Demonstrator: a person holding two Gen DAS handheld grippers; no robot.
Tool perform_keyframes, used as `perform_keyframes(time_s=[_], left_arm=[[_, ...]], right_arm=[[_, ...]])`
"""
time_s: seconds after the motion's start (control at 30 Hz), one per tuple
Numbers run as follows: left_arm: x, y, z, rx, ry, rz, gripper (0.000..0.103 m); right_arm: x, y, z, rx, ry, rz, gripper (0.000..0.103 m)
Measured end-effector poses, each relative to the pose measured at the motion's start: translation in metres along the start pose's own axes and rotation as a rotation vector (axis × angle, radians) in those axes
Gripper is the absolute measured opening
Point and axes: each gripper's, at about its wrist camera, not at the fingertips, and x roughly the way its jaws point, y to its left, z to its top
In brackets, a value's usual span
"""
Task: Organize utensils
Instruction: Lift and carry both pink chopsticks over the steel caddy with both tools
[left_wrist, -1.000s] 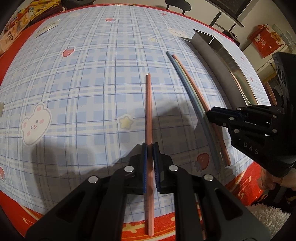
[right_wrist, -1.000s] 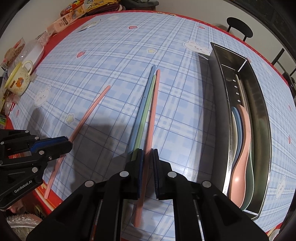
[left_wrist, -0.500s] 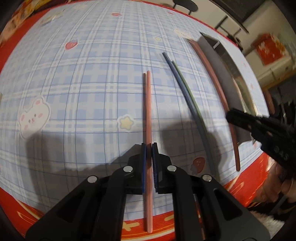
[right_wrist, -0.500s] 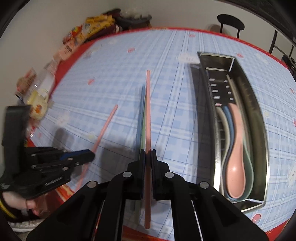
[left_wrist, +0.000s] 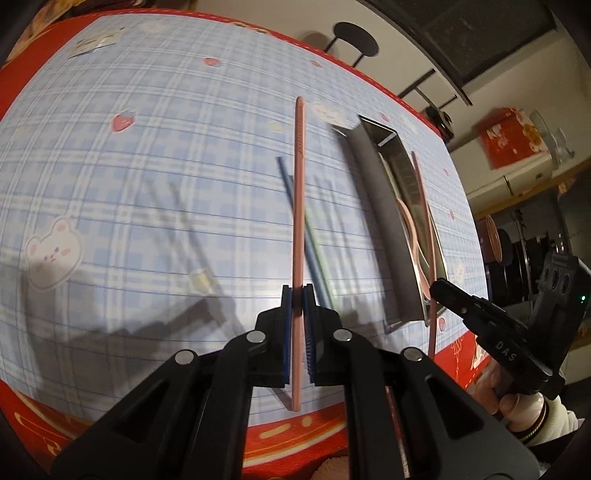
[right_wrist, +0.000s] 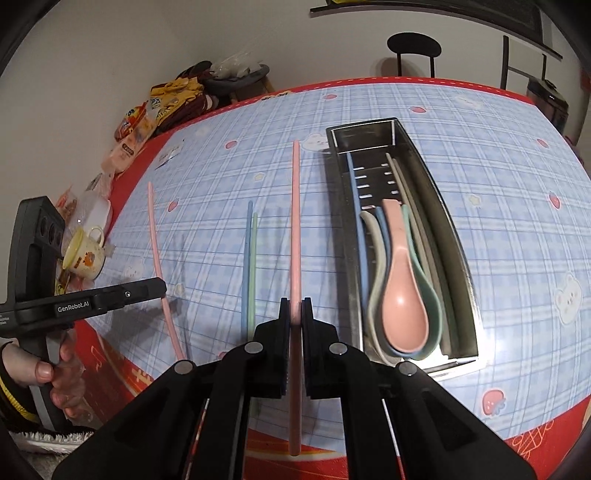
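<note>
With each long pink chopstick clamped edge-on, one in the left gripper (left_wrist: 297, 295) and one in the right gripper (right_wrist: 294, 308), above the checked tablecloth (right_wrist: 517, 229) beside the steel utensil tray (right_wrist: 463, 295), either thin stick probably pivots or slips while swinging trayward.

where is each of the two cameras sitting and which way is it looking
Left wrist view: on the left gripper, looking down along its fingers, which are shut on a pink chopstick; the right gripper and the hand holding it show at right.
Right wrist view: on the right gripper, looking down along its fingers, shut on another pink chopstick; the left gripper and its hand show at left.
Shared: the checked tablecloth, the metal tray, the blue chopstick and green chopstick lying on the cloth.
</note>
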Motion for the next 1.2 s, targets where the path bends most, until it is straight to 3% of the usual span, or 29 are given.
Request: perform_keyframes(time_s=[0.23,0.7,1.2], left_arm=[[-0.001,-0.010,0.000,0.018,0.004,-0.029,0.010],[-0.029,-0.050,0.022,0.053,0.024,-0.201,0.010],[0.027,-0.121,0.062,0.073,0.079,-0.258,0.010]], right_arm=[[-0.009,-0.010,-0.002,0.013,-0.019,-0.001,0.006],[-0.028,-0.029,0.005,0.044,-0.061,-0.006,0.006],[-0.044,-0.076,0.034,0.065,-0.114,-0.058,0.006]])
